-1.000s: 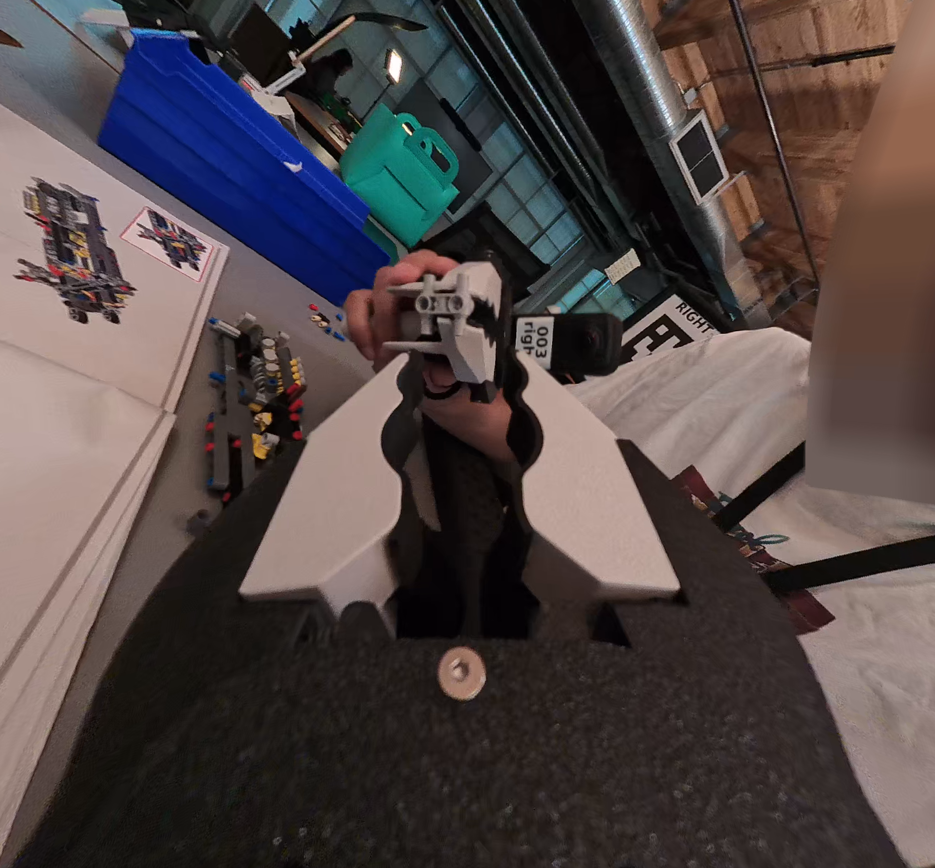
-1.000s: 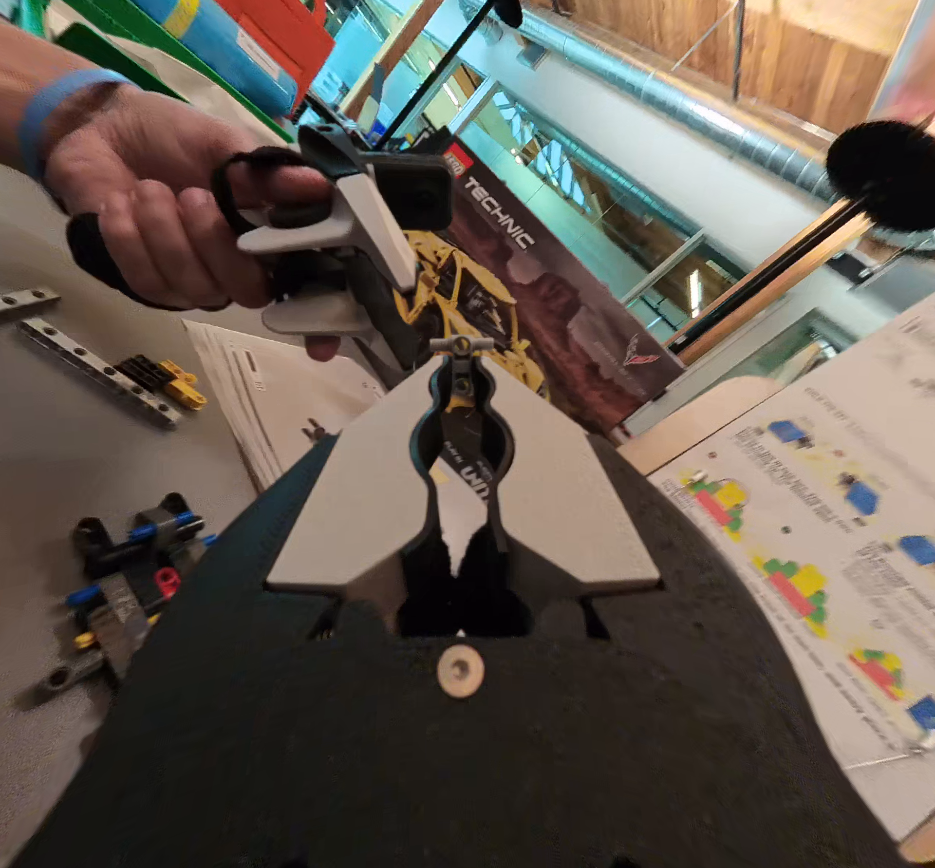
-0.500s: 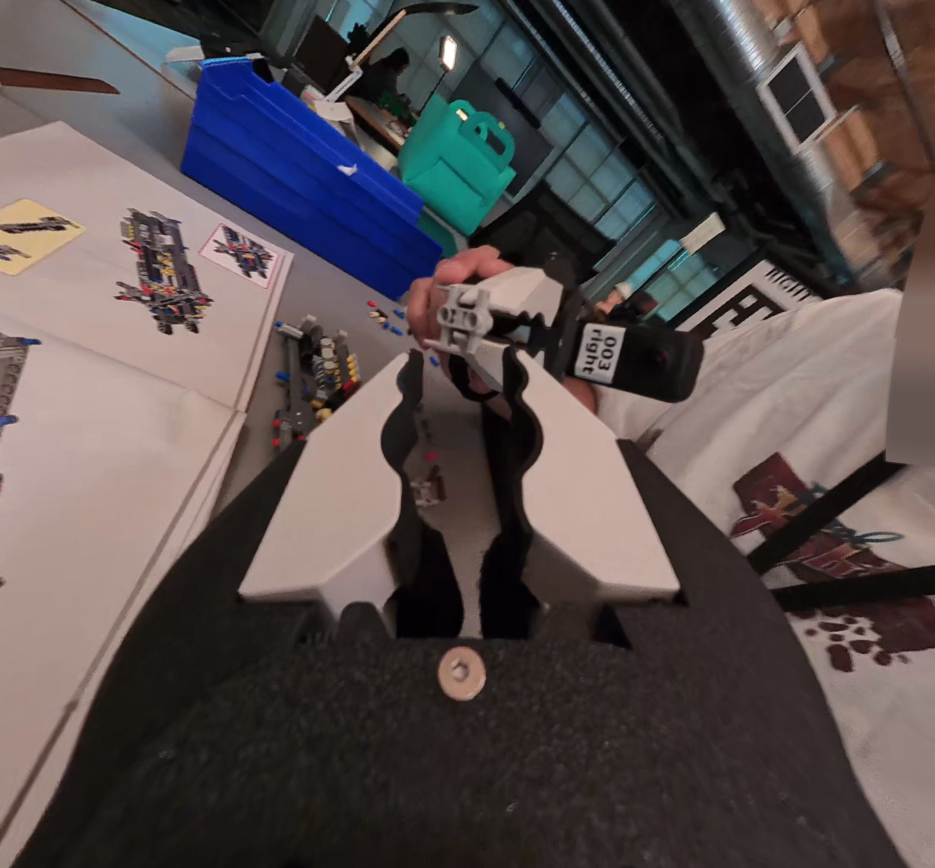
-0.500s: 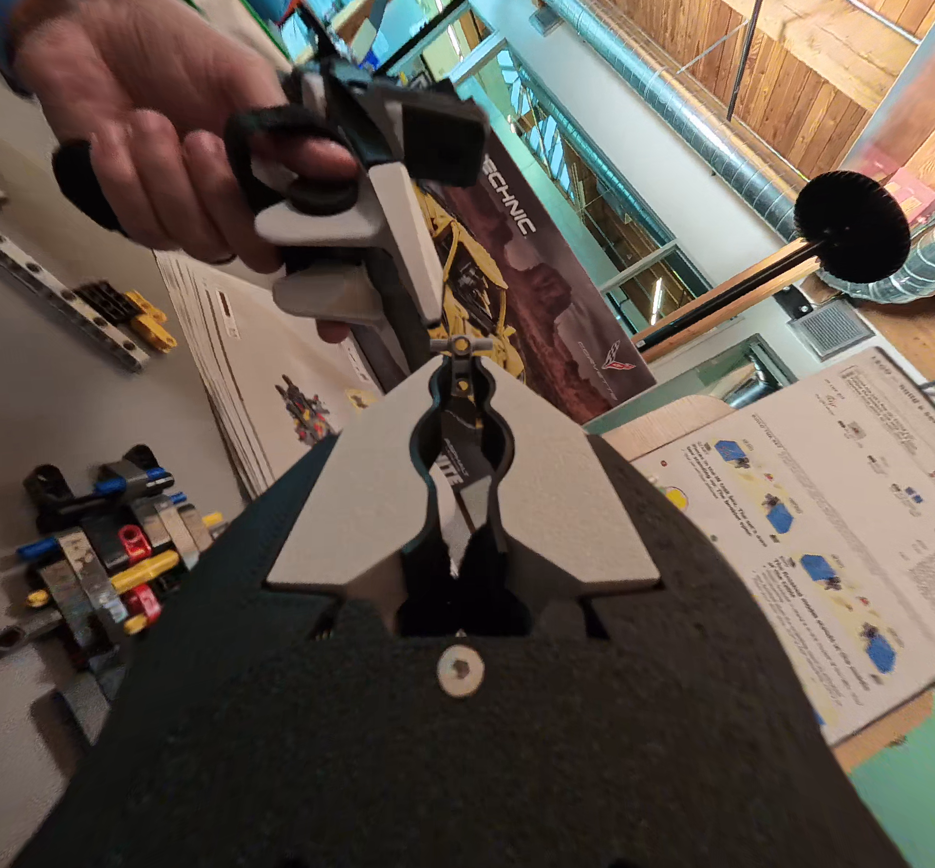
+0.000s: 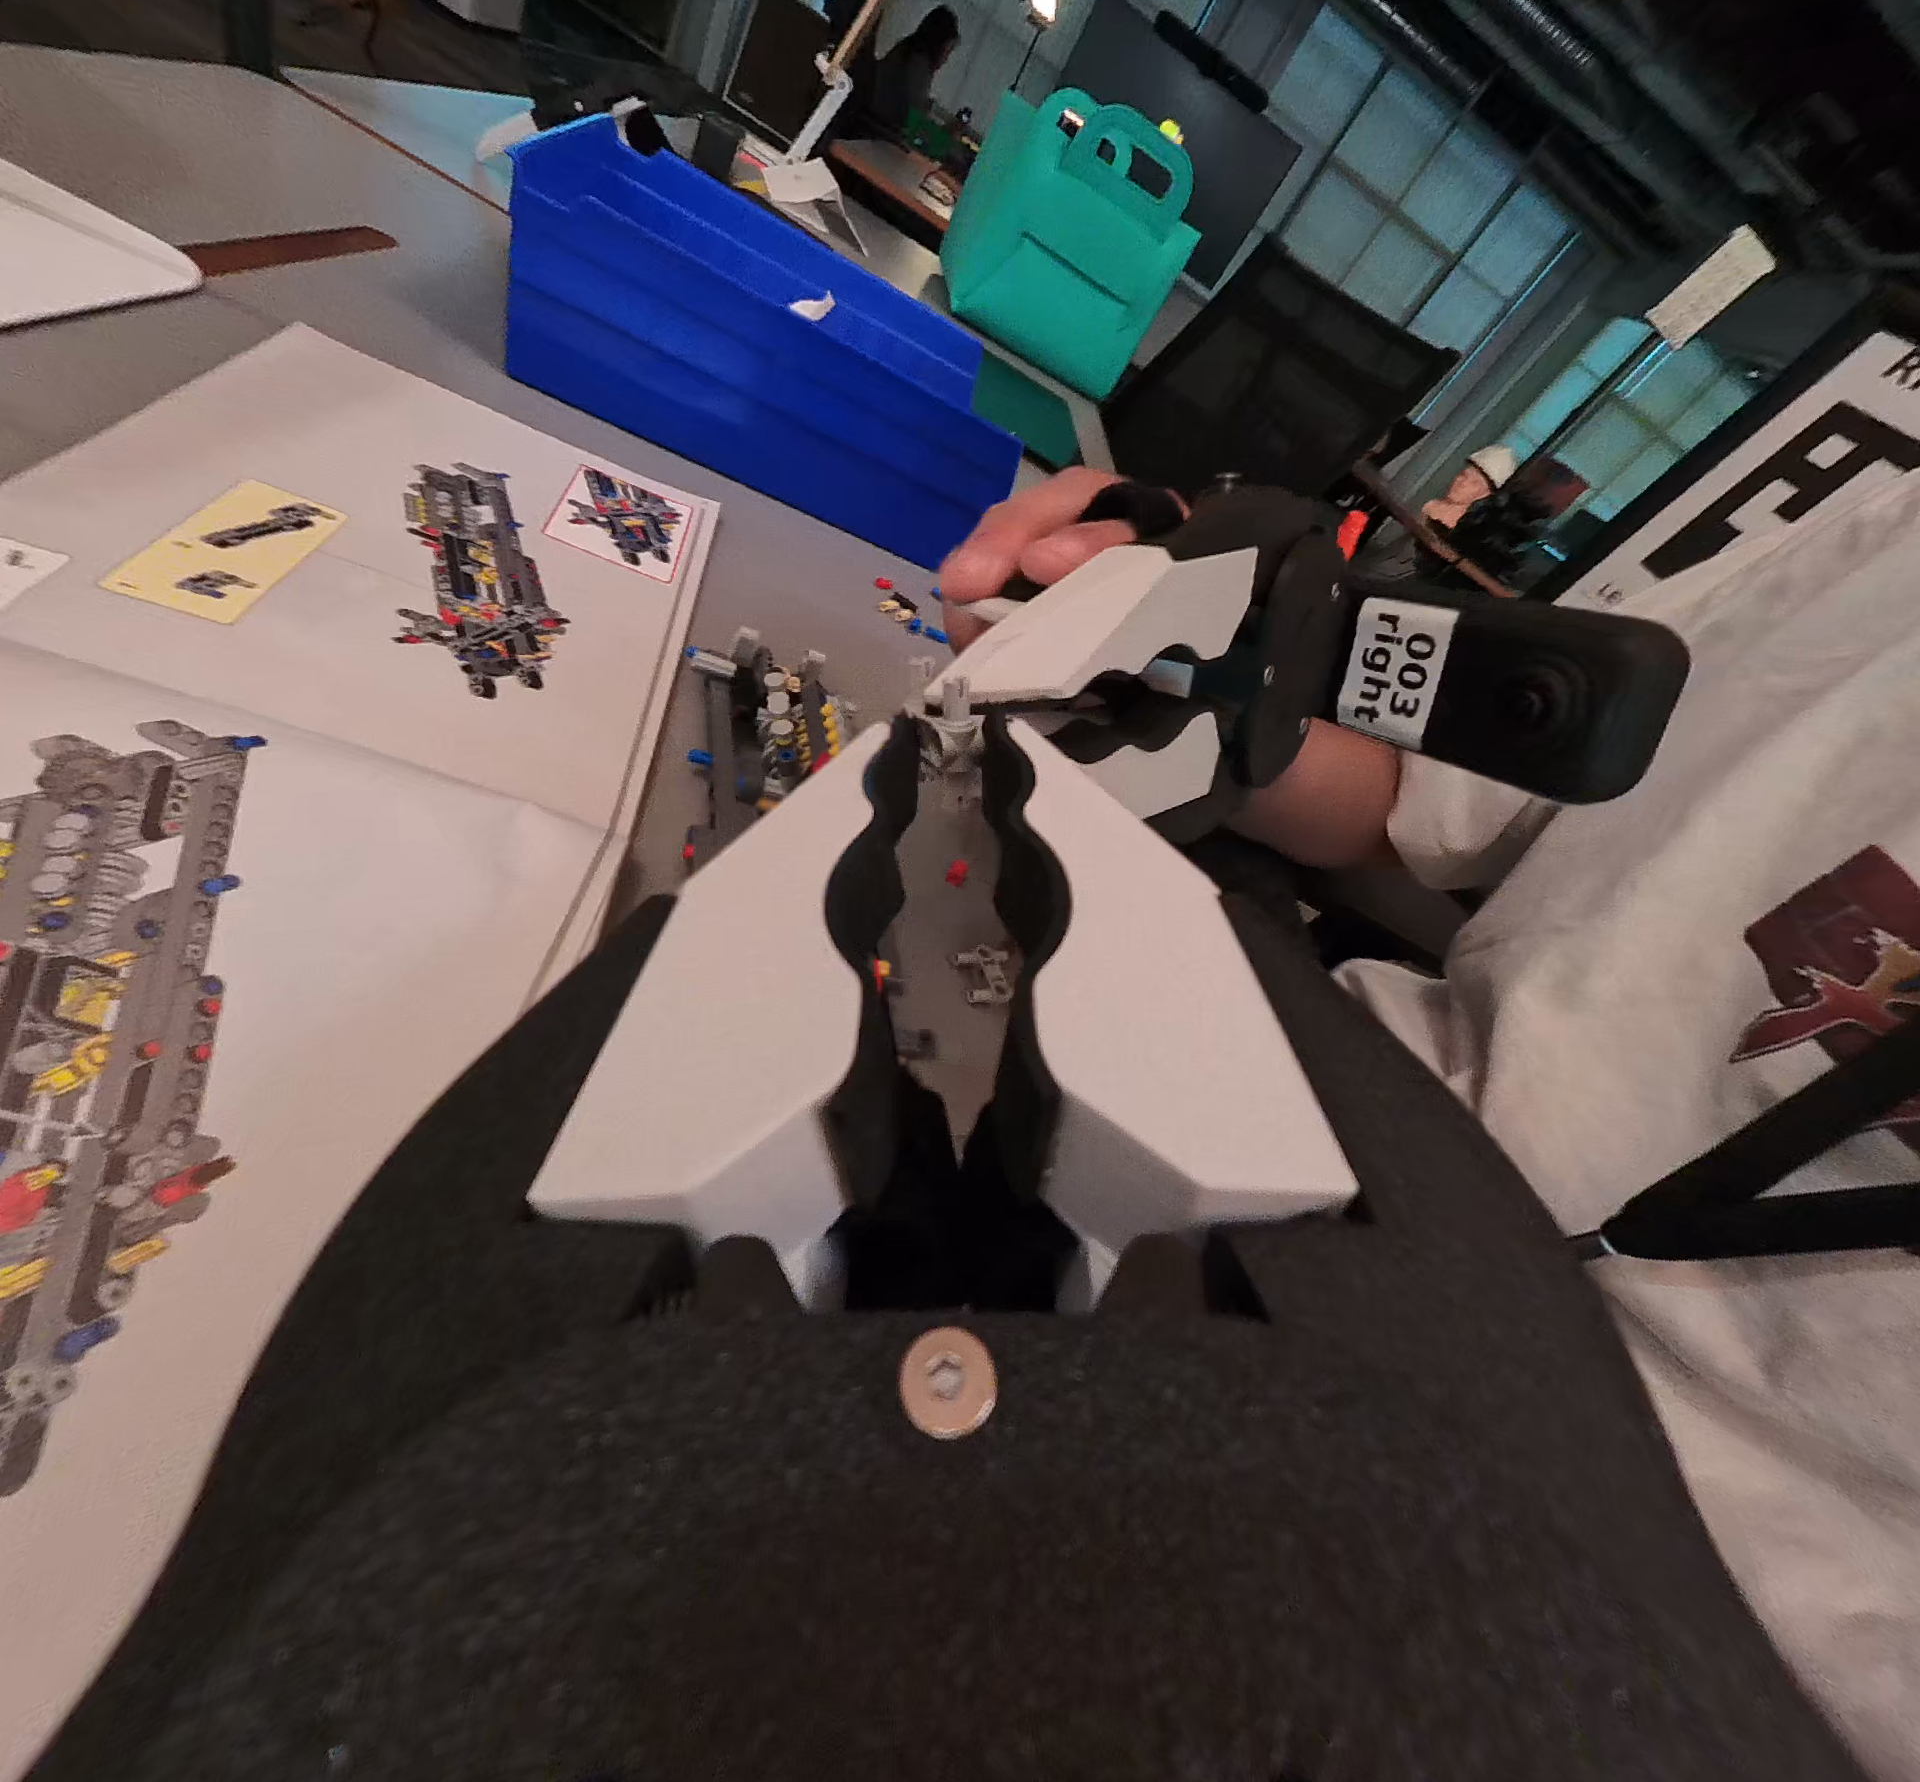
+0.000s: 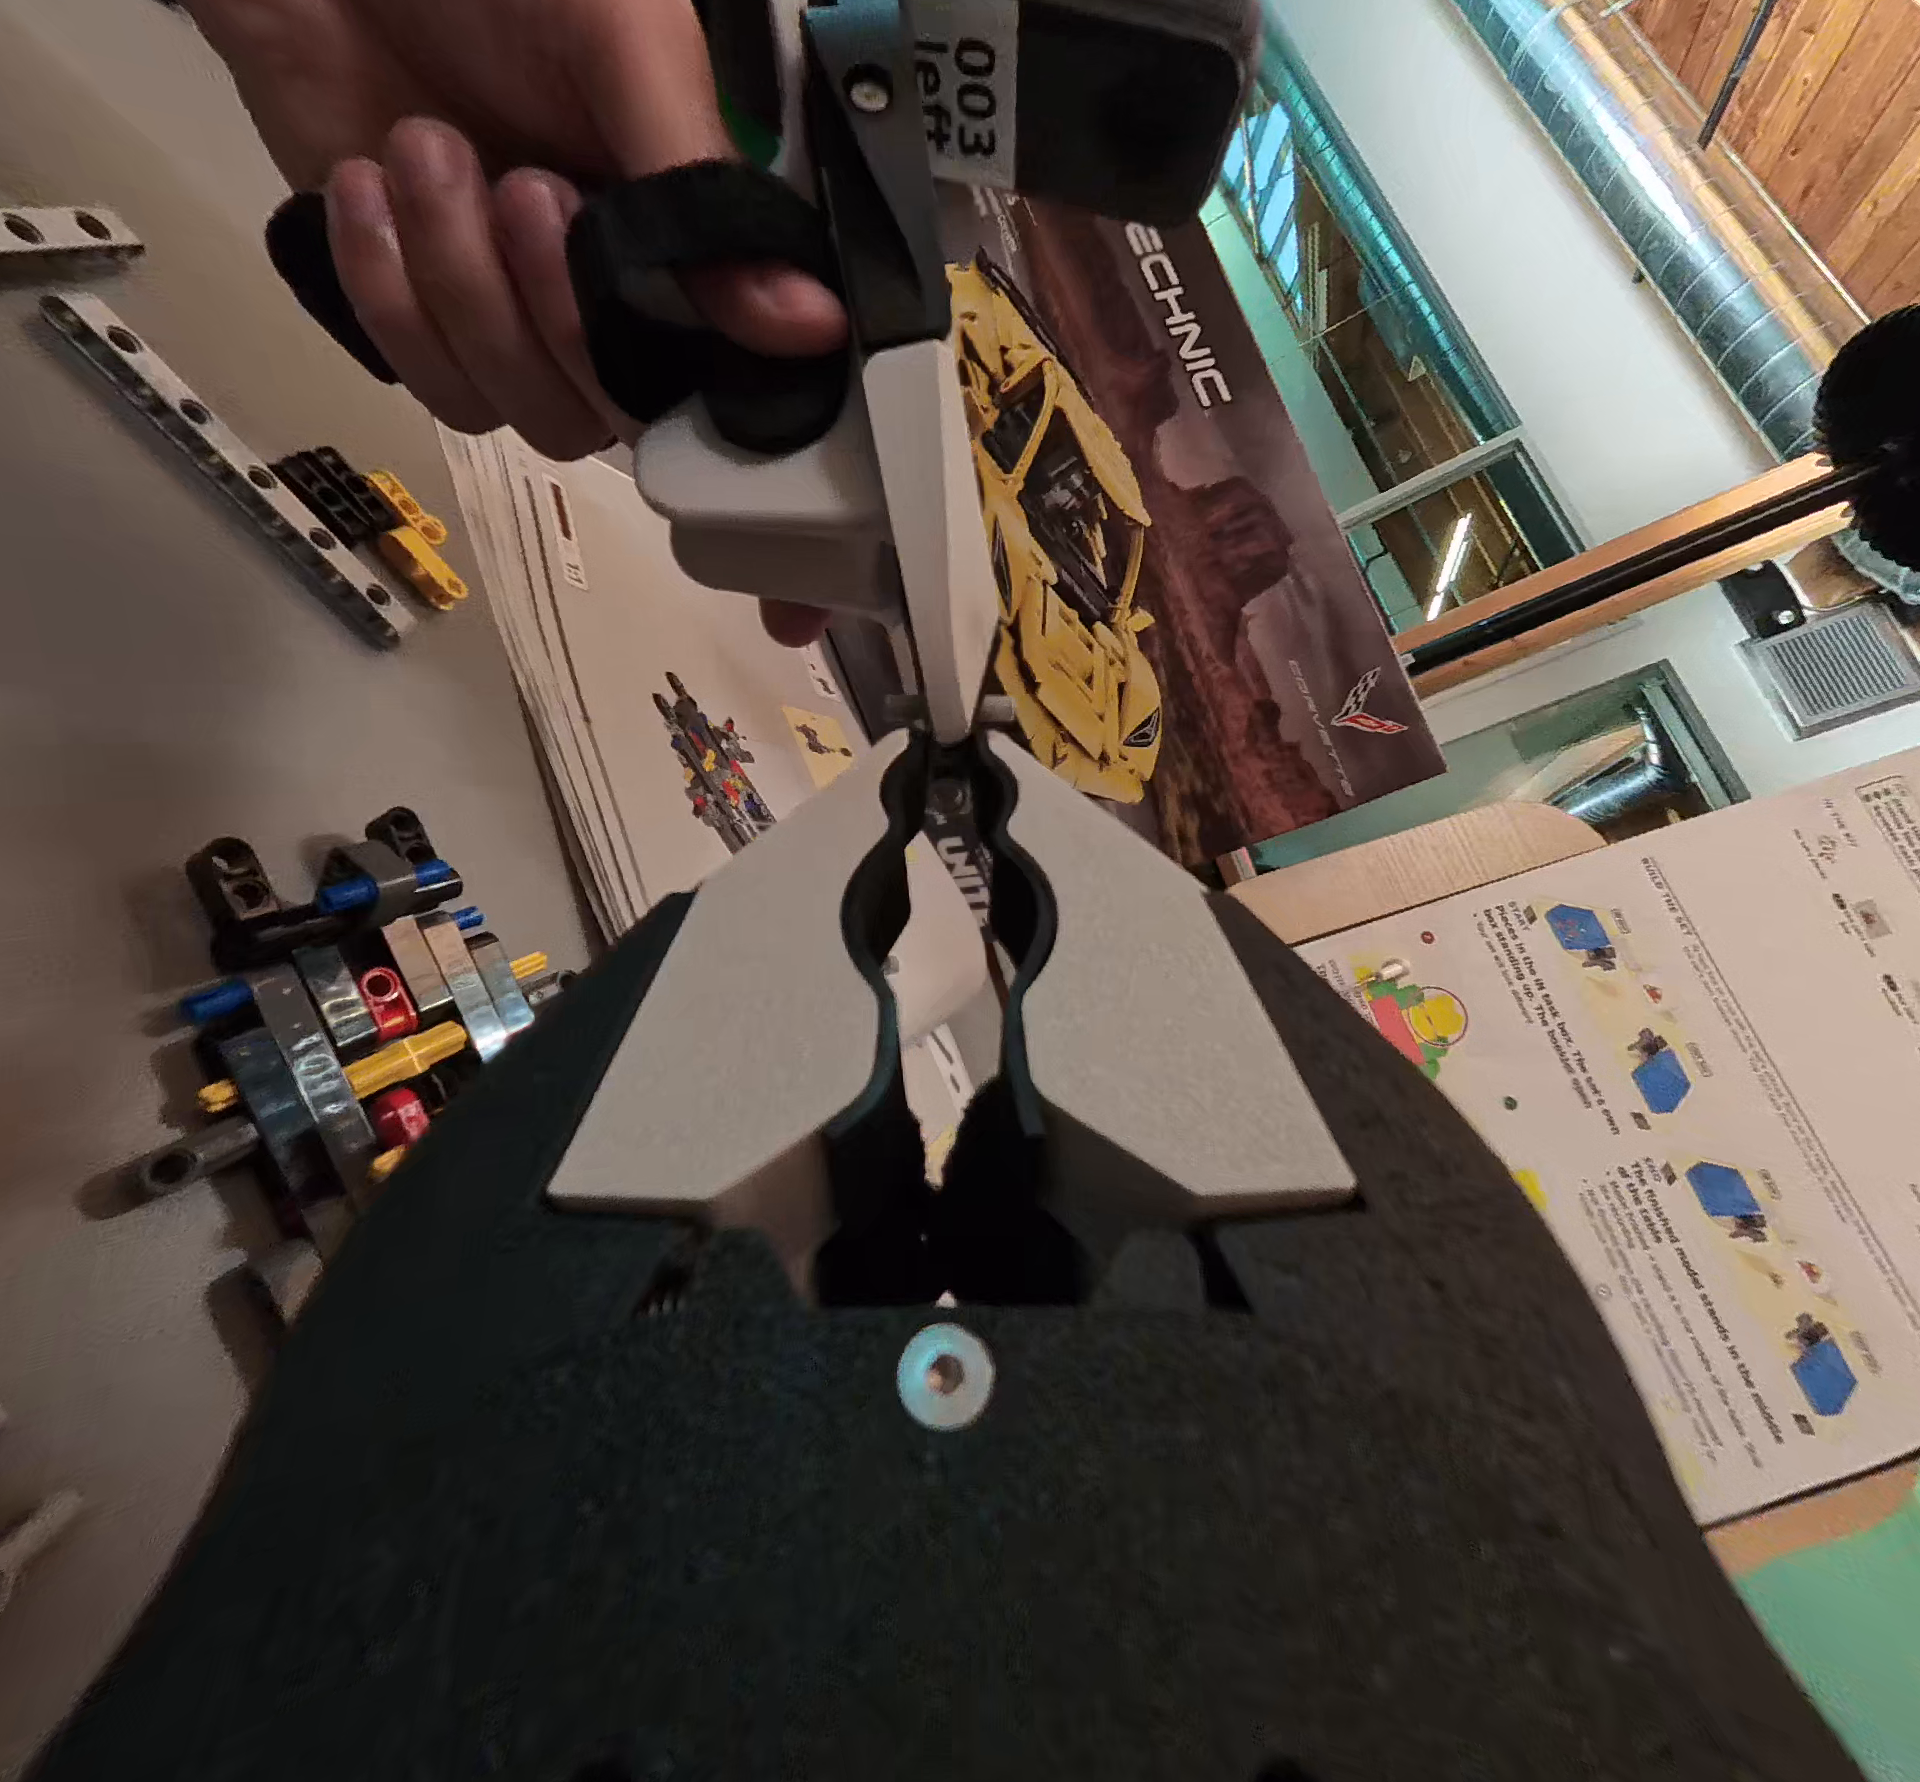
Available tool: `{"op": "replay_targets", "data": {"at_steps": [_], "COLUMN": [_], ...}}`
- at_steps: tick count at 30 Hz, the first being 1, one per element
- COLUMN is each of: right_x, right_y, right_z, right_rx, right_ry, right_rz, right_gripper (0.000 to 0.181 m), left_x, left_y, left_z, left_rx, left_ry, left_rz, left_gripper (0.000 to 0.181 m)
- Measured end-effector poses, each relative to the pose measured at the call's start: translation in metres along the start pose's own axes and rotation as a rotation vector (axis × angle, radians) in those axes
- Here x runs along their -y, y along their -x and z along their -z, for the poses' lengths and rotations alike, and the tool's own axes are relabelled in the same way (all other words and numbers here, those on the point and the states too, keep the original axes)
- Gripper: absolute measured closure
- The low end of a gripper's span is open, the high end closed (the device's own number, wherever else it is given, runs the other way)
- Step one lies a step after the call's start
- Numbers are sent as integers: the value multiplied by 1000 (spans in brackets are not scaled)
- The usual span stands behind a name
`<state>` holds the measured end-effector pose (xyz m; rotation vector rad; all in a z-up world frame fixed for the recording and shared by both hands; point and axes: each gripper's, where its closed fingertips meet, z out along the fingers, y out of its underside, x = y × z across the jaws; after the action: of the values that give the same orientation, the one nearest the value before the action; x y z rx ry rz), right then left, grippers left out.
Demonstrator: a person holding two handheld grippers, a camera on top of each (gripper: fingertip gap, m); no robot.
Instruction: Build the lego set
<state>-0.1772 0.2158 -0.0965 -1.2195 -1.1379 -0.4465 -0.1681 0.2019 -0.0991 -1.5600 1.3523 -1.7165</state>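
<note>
Both grippers now meet tip to tip above the half-built chassis [image 5: 764, 735]. Left gripper [image 5: 948, 745] closes around the small grey connector piece [image 5: 954, 706] that the right gripper [image 6: 943, 745] pinches, probably handing it over.

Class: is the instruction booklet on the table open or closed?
Open: the instruction booklet lies flat on the table, printed pages facing up.

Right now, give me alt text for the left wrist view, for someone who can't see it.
The left gripper pinches a small grey lego piece at its fingertips, meeting the right gripper, which a hand holds. On the grey table beyond lie an open instruction booklet, a part-built model and a blue bin.
</note>
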Motion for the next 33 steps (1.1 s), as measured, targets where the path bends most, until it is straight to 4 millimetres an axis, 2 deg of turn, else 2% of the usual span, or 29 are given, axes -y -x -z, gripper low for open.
{"op": "replay_targets", "data": {"at_steps": [4, 8, 10, 11, 13, 15, 17, 20, 22, 25, 27, 29, 33], "right_x": [-2, 1, 12, 17, 28, 26, 24, 26, 28, 30, 31, 28, 30], "right_y": [2, 4, 1, -1, -17, -31, -29, -24, -18, -6, -7, -10, -7], "right_z": [1, 4, 11, 16, 27, 32, 31, 30, 29, 26, 27, 26, 29], "right_rx": [20, 67, 141, 190, 258, 320, 454, 595, 654, 676, 656, 619, 696], "right_ry": [0, -1, -83, -131, -258, -329, -357, -415, -429, -409, -421, -408, -402], "right_rz": [-62, -258, -413, -503, -712, -919, -1089, -1283, -1328, -1283, -1254, -1239, -1272], "right_gripper": [175, 175, 172, 165, 159, 160, 161, 161, 162, 170, 178, 179, 179], "left_x": [-3, -4, 1, 5, 16, 28, 33, 30, 29, 25, 23, 24, 21], "left_y": [1, -2, -10, -11, -18, -29, -39, -44, -45, -42, -40, -38, -40], "left_z": [-2, 0, 3, 5, 12, 19, 23, 19, 13, 6, 2, 2, 0], "left_rx": [13, -17, -67, -72, -110, -163, -207, -214, -212, -198, -190, -174, -163], "left_ry": [15, 22, -2, -25, -85, -152, -184, -166, -168, -158, -154, -161, -139], "left_rz": [-26, -23, -12, -12, -13, -27, -41, -68, -71, -65, -62, -59, -100], "left_gripper": [172, 174, 174, 174, 174, 175, 175, 175, 175, 175, 174, 174, 172]}}
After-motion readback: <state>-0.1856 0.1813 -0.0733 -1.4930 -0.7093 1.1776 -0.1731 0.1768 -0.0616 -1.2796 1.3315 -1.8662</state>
